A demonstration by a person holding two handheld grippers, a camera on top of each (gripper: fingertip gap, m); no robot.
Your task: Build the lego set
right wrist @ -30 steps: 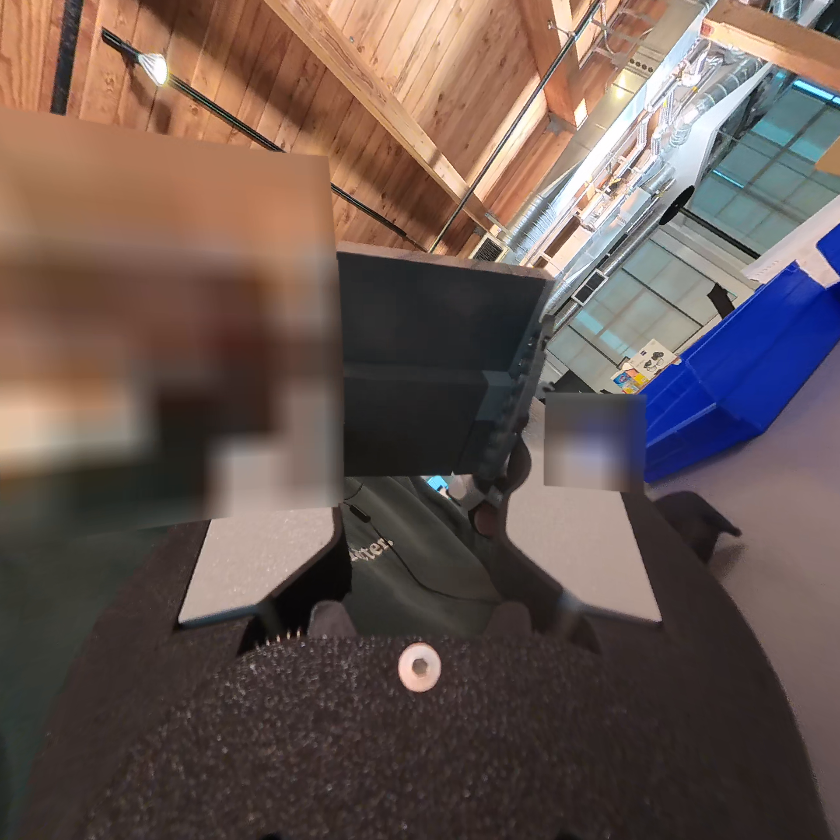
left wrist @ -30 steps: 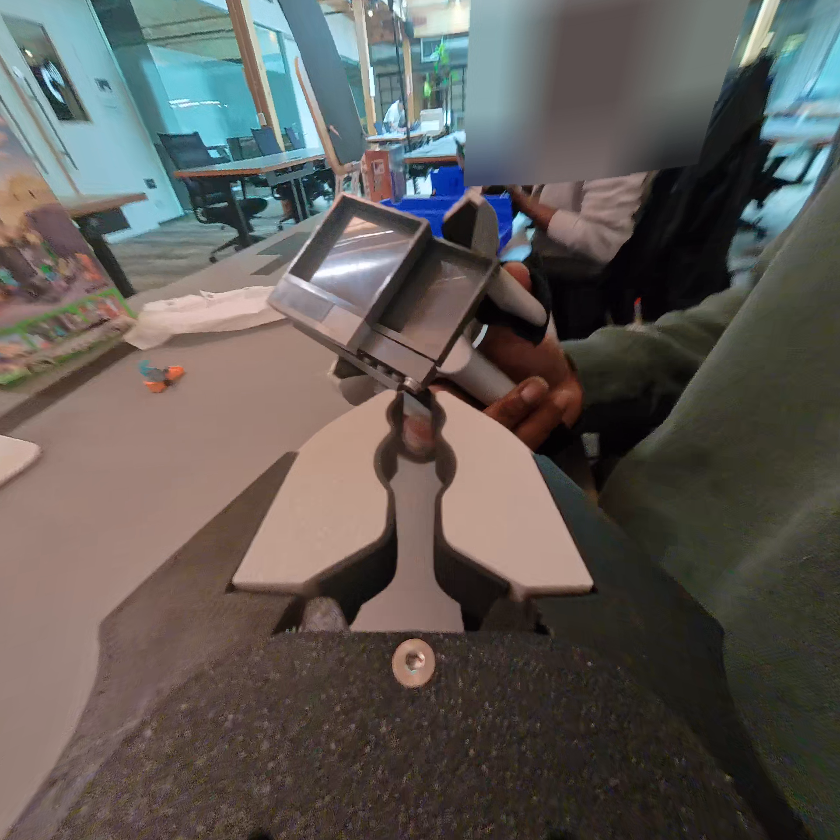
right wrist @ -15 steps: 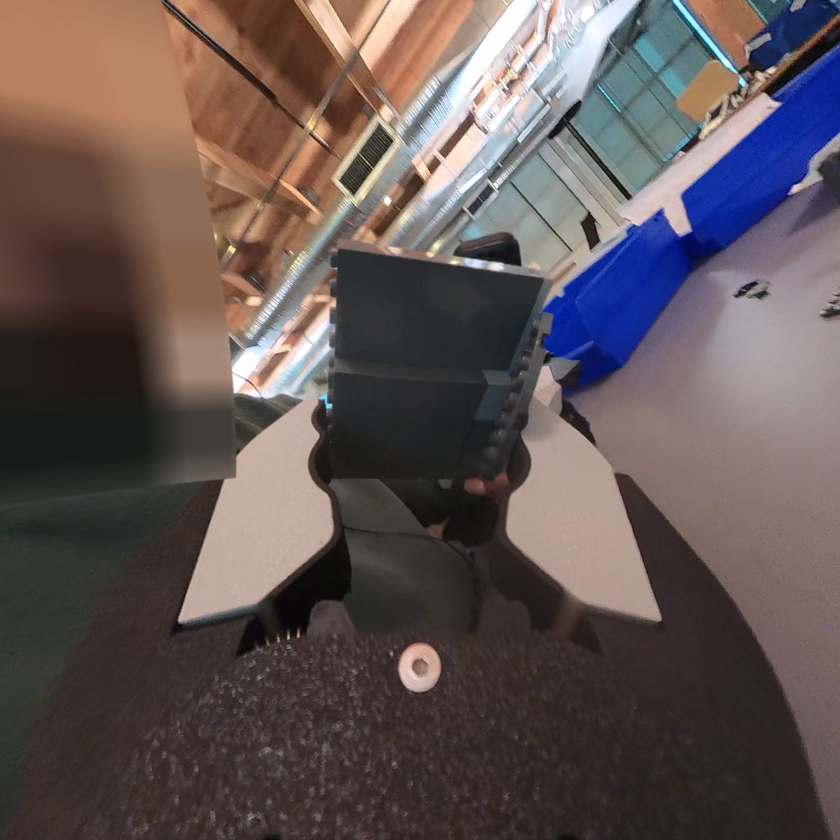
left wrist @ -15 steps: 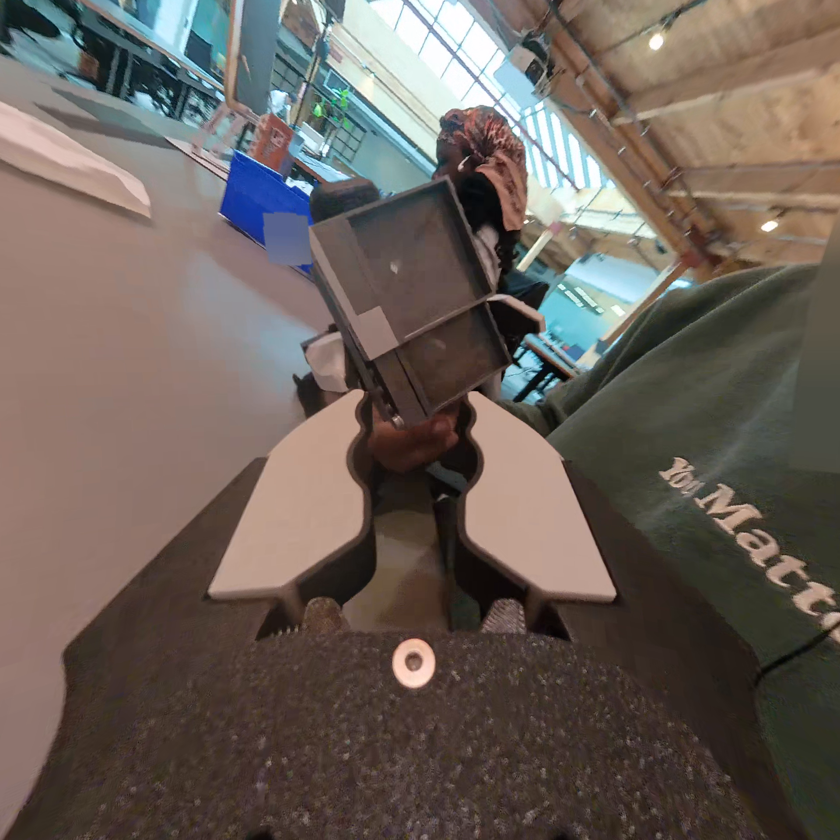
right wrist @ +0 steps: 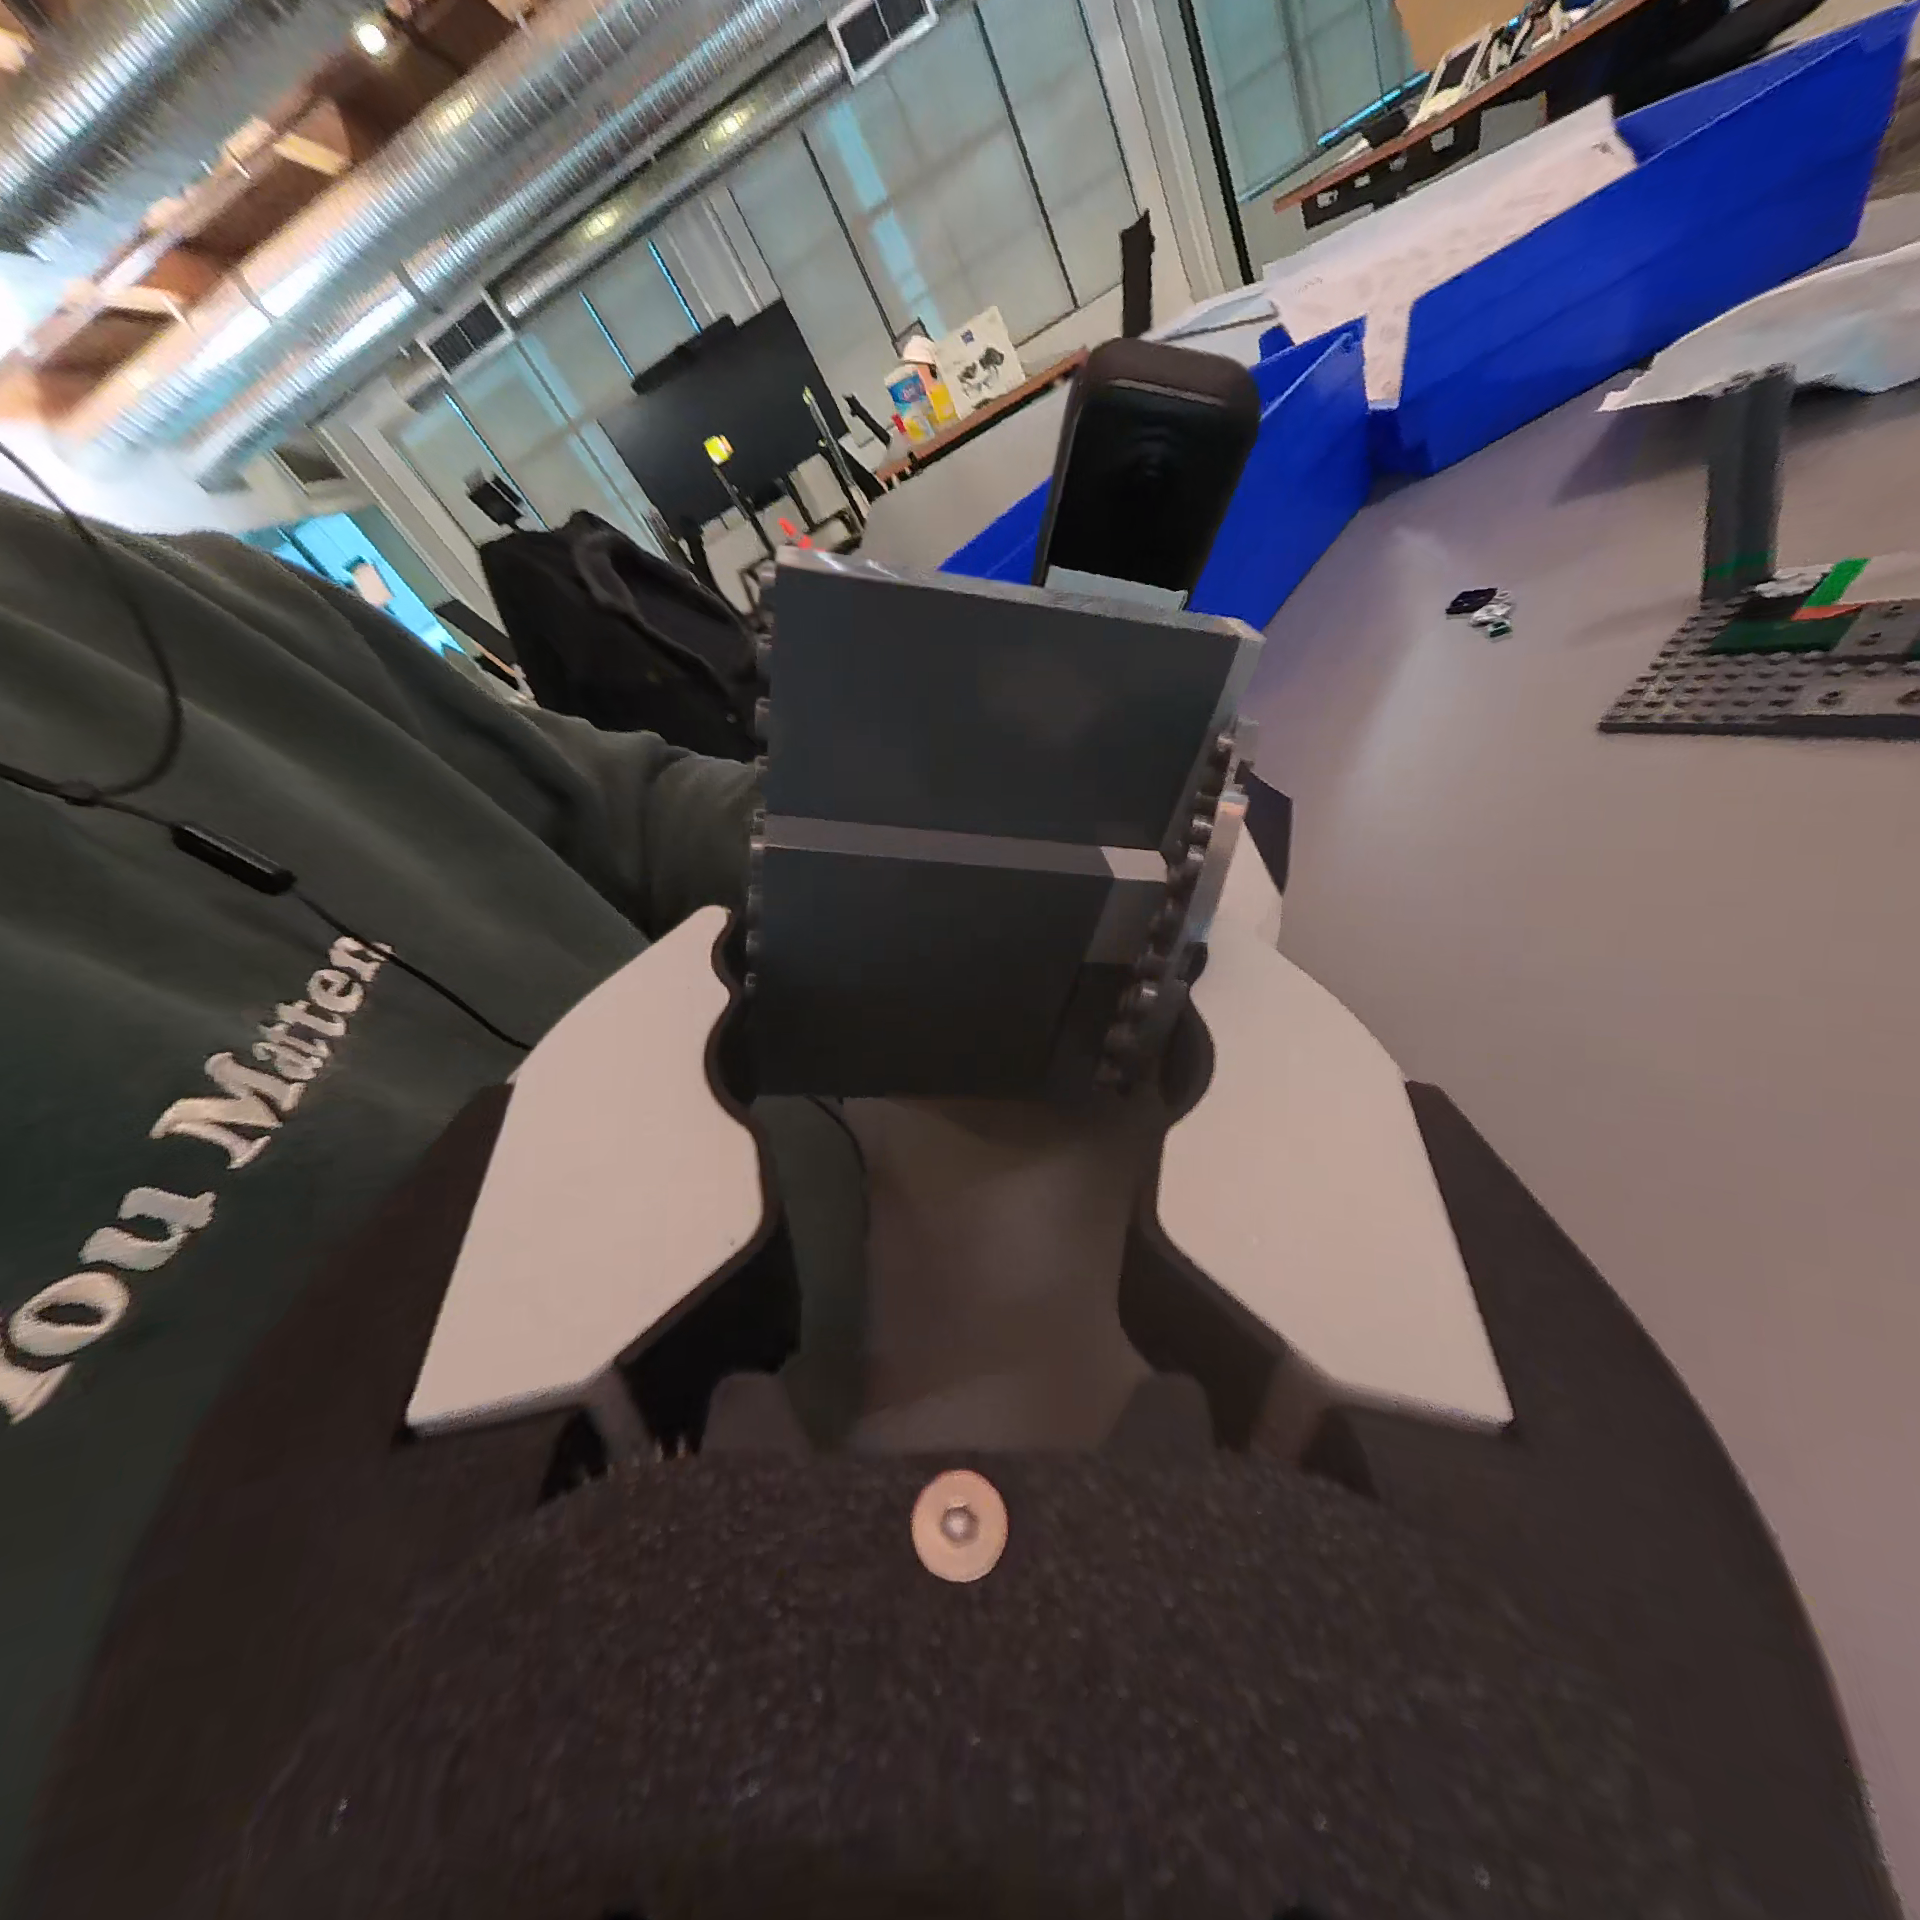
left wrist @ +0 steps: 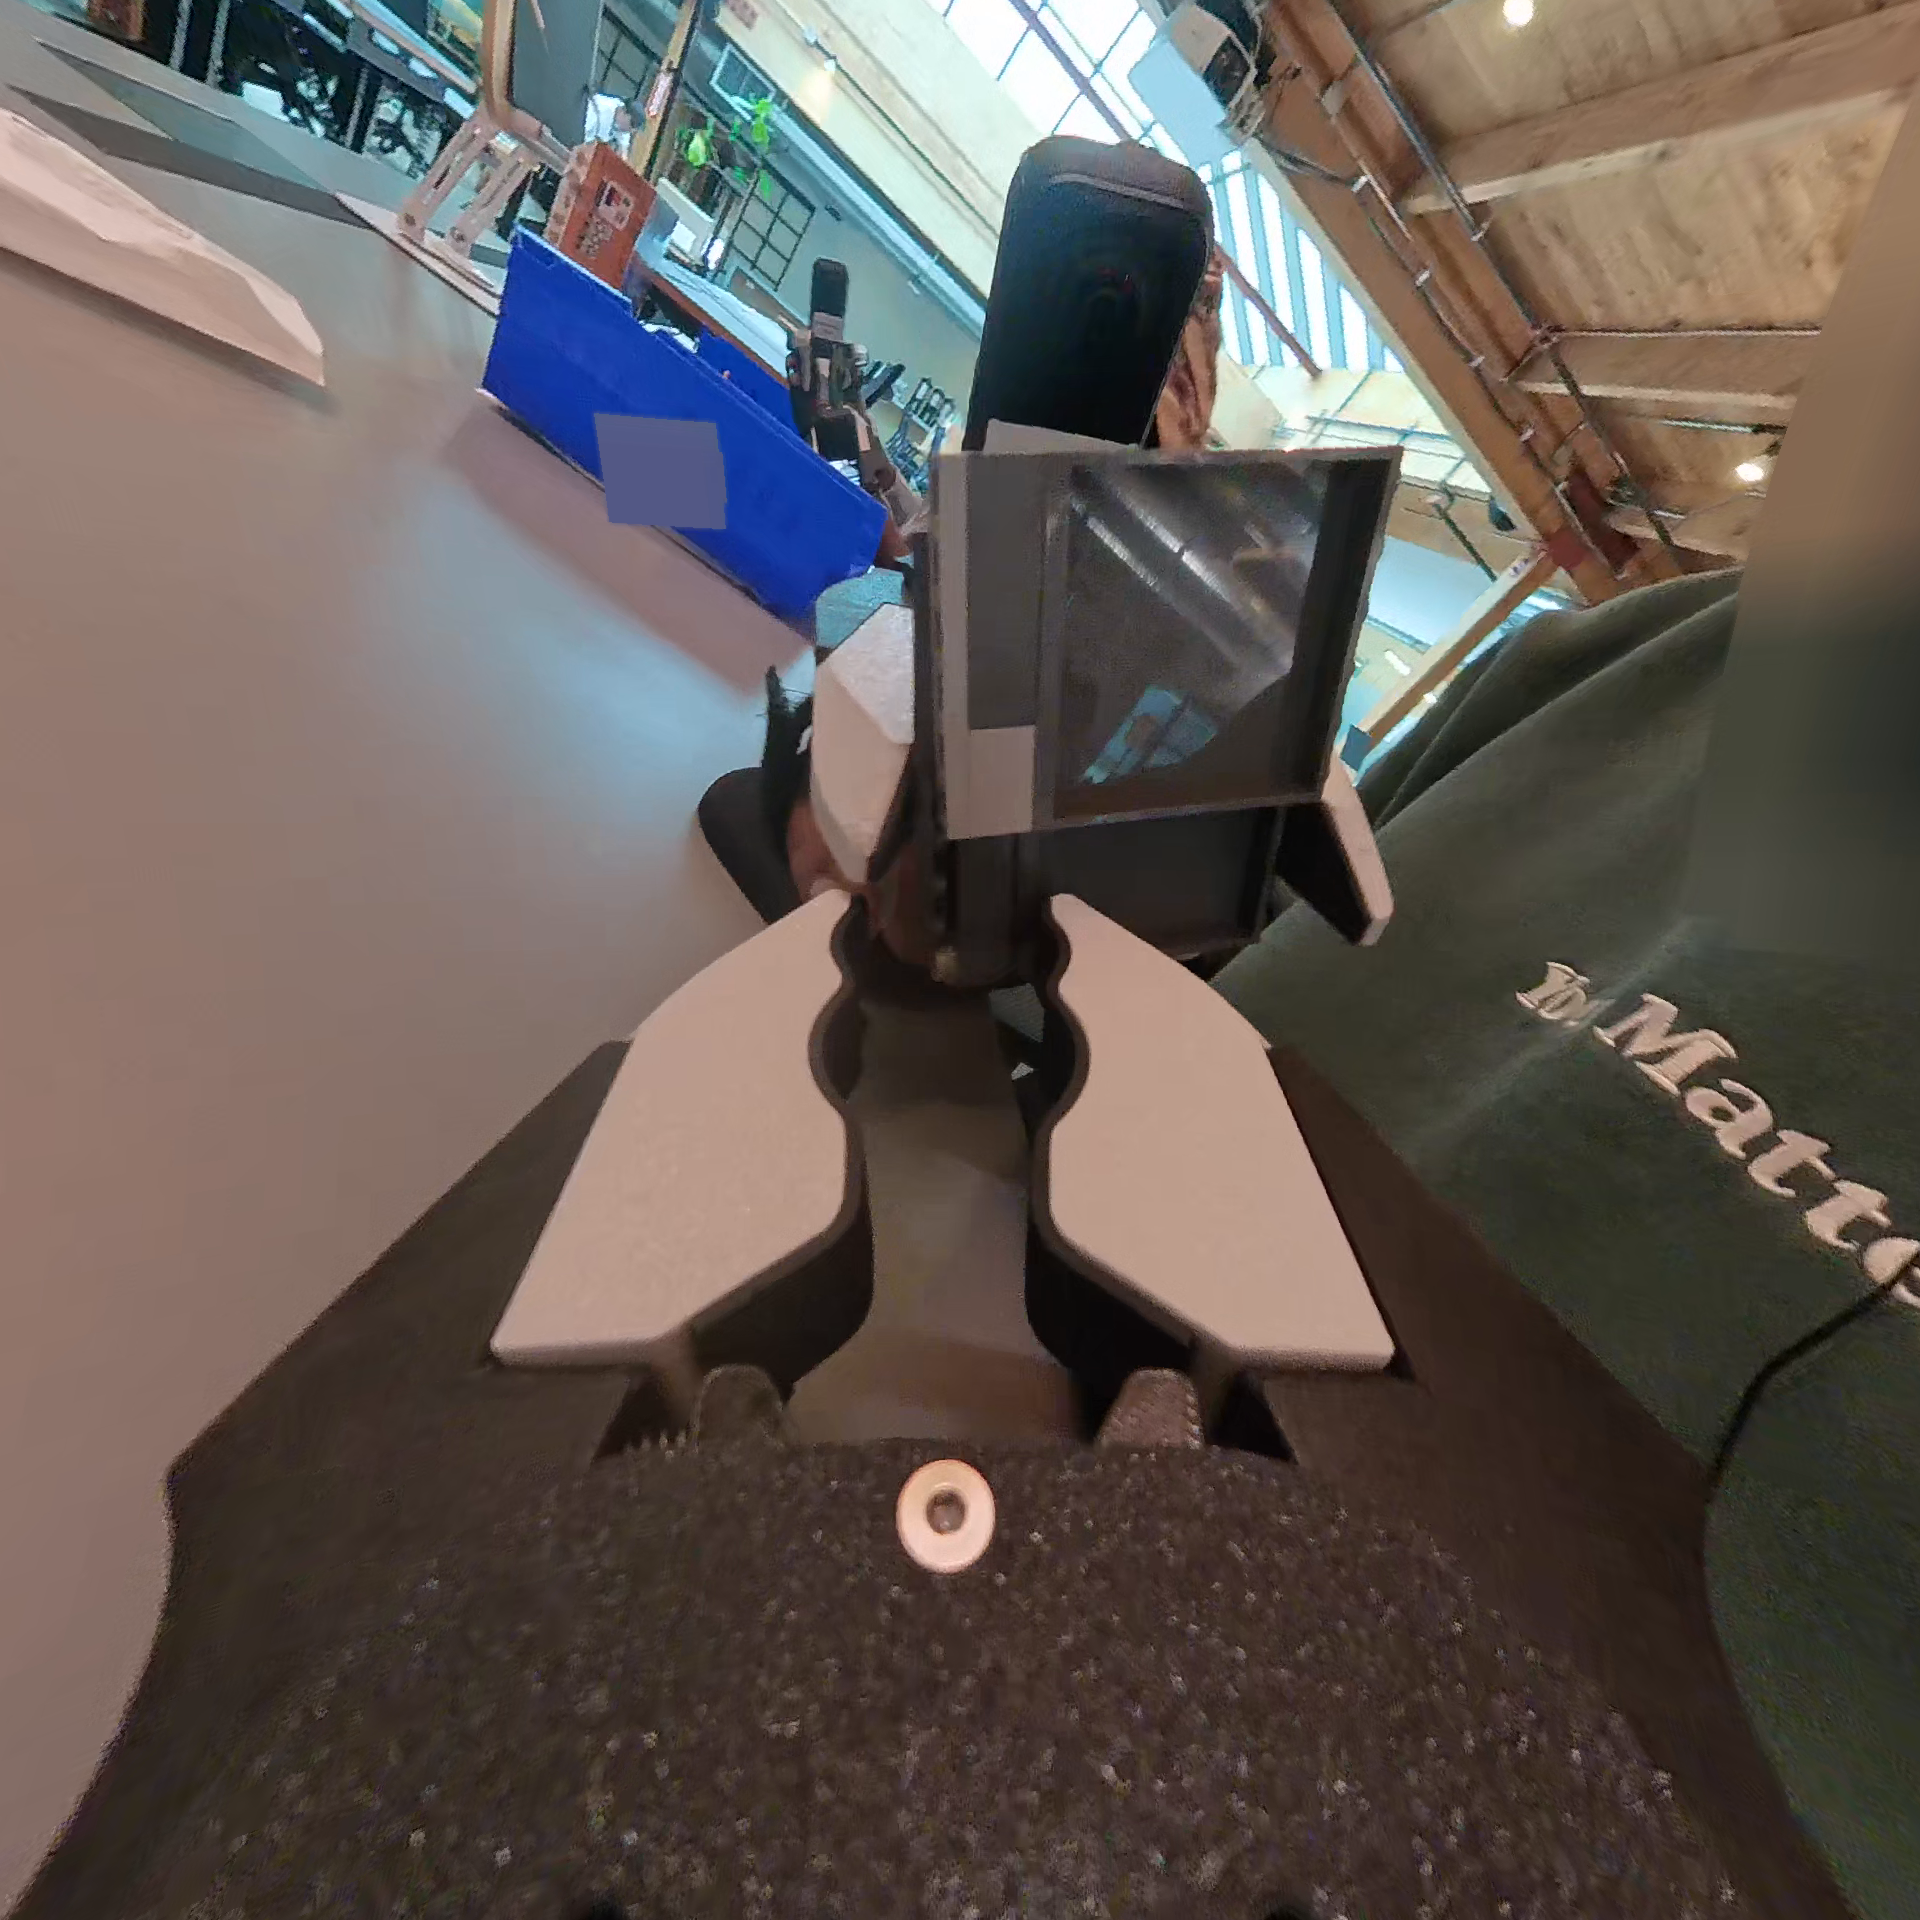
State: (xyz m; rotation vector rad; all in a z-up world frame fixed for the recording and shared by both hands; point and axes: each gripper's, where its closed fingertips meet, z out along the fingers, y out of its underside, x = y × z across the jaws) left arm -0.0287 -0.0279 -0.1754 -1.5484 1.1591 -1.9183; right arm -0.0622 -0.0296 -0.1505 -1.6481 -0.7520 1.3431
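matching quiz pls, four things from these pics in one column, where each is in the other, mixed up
1 lego panel assembly
2 baseplate
3 grey column
4 bin

a blue, far side of table
b upright on the baseplate
c clamped in right hand-held gripper
d flat on table

Pairs: 1-c, 2-d, 3-b, 4-a

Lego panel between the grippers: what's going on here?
A person is holding one grey Lego panel in the air with both grippers. The right gripper clamps its lower edges across the width. The left gripper meets it at the studded edge, though whether it grips is unclear. On the table, a baseplate with a grey column waits to the right, with blue bins behind.
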